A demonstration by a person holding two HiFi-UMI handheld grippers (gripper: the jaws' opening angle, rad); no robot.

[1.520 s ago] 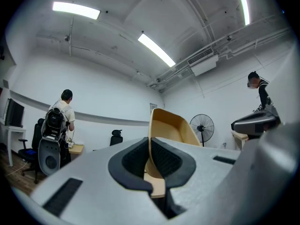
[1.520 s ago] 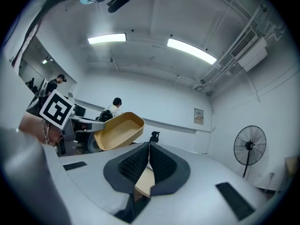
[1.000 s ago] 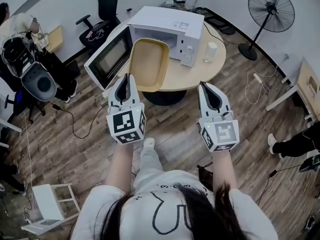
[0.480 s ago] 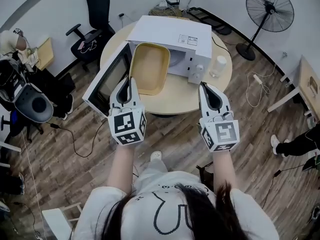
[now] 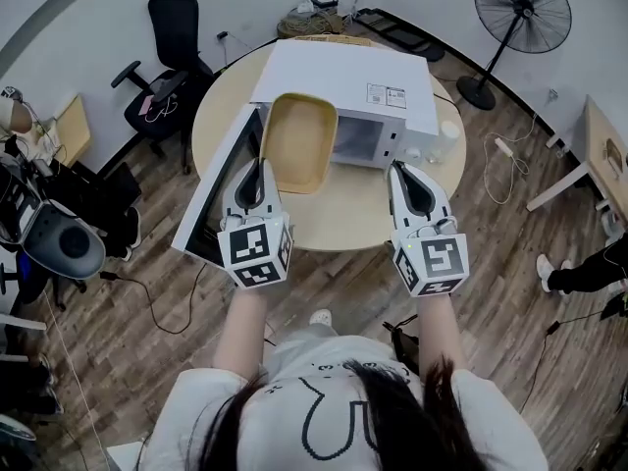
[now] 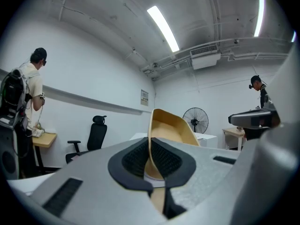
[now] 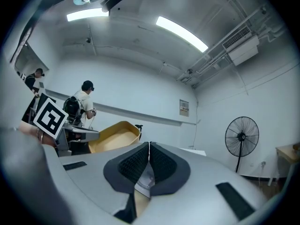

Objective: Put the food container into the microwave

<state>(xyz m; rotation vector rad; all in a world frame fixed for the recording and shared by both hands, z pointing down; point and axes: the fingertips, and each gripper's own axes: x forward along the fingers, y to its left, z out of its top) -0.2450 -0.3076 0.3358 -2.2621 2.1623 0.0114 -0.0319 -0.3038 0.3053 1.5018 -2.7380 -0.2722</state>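
Steadily we had neared the open microwave [image 5: 343, 72]: left gripper [image 5: 257, 168] jaws pinched the rim of the food container [image 5: 299, 140], right gripper [image 5: 408, 172] jaws pressed together, empty; insertion looked next.

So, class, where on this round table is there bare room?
Bare: the table's front strip between microwave and near edge; also the left curve beyond the open door. Crowded: right of the microwave, around the white cylinder.

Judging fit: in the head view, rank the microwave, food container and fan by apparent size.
1. microwave
2. food container and fan look alike; the container is held nearer the camera, so unranked.
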